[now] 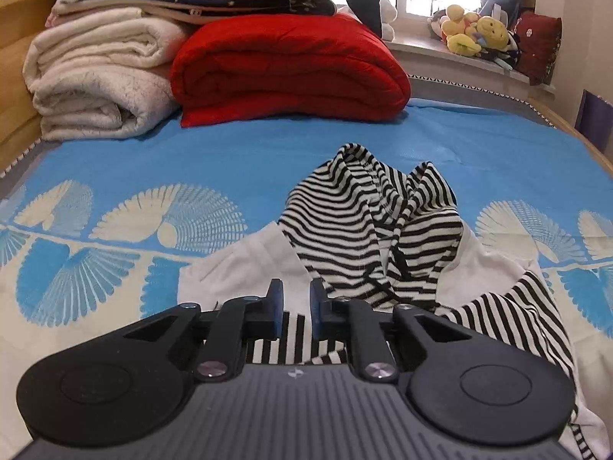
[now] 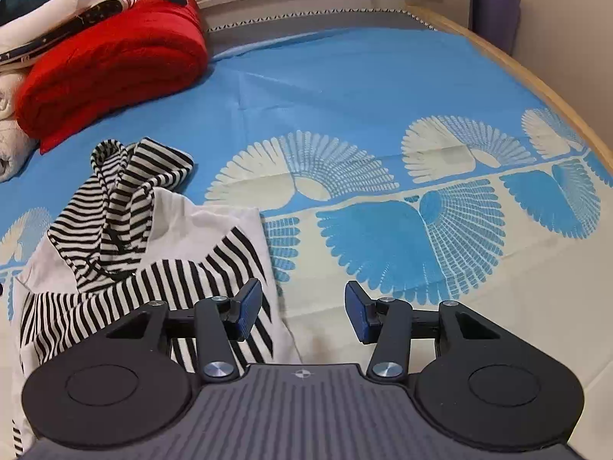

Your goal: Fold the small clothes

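A small black-and-white striped garment with white panels [image 1: 367, 230] lies crumpled on the blue patterned bedspread [image 1: 153, 161]. My left gripper [image 1: 297, 306] hovers over its near edge, jaws narrowly parted with fabric showing below the gap; no grip is visible. In the right wrist view the same garment [image 2: 126, 245] lies at the left. My right gripper [image 2: 302, 310] is open and empty, its left finger [image 2: 247, 306] over the garment's right edge, its right finger over bare bedspread [image 2: 383, 96].
A folded red quilt [image 1: 287, 73] and white blankets [image 1: 95, 80] are stacked at the head of the bed. Plush toys [image 1: 479, 32] sit on the windowsill. A wooden bed rail [image 2: 536, 92] runs along the right side.
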Demonstrator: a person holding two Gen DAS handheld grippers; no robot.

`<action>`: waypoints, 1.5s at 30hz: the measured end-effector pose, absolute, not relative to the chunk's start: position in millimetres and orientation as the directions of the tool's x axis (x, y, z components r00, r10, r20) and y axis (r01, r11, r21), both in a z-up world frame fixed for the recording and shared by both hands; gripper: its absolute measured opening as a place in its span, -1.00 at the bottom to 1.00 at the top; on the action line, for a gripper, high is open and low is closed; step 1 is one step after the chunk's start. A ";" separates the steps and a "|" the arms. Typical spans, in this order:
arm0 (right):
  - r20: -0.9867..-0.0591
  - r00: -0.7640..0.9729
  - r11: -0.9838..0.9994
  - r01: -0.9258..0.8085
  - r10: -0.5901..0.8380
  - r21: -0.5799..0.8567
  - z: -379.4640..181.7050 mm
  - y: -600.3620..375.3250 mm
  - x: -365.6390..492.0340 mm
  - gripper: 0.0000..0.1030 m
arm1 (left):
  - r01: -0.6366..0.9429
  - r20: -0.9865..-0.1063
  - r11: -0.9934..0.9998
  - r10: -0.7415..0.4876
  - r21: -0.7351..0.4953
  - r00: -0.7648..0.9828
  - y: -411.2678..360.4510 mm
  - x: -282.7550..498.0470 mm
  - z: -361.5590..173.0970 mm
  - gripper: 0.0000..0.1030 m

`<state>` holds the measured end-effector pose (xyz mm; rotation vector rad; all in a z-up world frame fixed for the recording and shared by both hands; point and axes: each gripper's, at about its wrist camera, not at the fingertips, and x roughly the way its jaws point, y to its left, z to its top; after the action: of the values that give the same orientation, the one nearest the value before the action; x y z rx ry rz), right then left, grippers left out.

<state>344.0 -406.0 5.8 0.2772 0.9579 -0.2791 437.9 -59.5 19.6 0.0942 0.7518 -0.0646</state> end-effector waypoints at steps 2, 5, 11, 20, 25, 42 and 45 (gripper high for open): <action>-0.838 0.535 0.930 0.352 -0.109 0.103 3.0 -412.0 343.5 -0.02 | 0.091 -0.683 0.994 -0.026 0.060 0.730 -63.0 444.3 21.4 -0.76; -0.841 0.526 0.932 0.353 -0.129 0.078 1.2 -419.9 342.8 -0.02 | 0.082 -0.692 0.996 -0.039 0.028 0.721 -67.7 470.7 24.9 -0.76; -0.837 0.535 0.926 0.363 -0.118 0.102 3.8 -424.0 346.5 0.00 | 0.075 -0.705 0.997 -0.073 -0.028 0.705 -94.0 571.6 27.5 -0.76; -0.848 0.521 0.934 0.341 -0.096 0.104 -5.4 -412.3 358.2 0.02 | 0.034 -0.763 0.996 -0.087 -0.085 0.641 -133.6 747.9 -14.4 -0.73; -0.862 0.499 0.940 0.329 -0.094 0.089 -15.5 -412.6 362.2 0.02 | -0.031 -0.807 0.996 -0.052 -0.087 0.588 -136.1 801.4 -52.2 0.05; -0.834 0.549 0.931 0.330 -0.057 0.154 7.1 -411.9 365.8 0.02 | 0.296 -0.715 0.953 -0.250 -0.064 0.652 -107.7 672.6 2.7 -0.92; -0.825 0.564 0.934 0.313 -0.038 0.172 15.2 -408.2 358.5 0.02 | 0.375 -0.675 0.922 -0.334 -0.091 0.657 -91.1 587.4 27.6 -0.92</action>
<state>358.5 -408.2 15.2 0.3161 0.9528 -0.2105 587.4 -91.1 27.6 0.0580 0.7530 -0.4020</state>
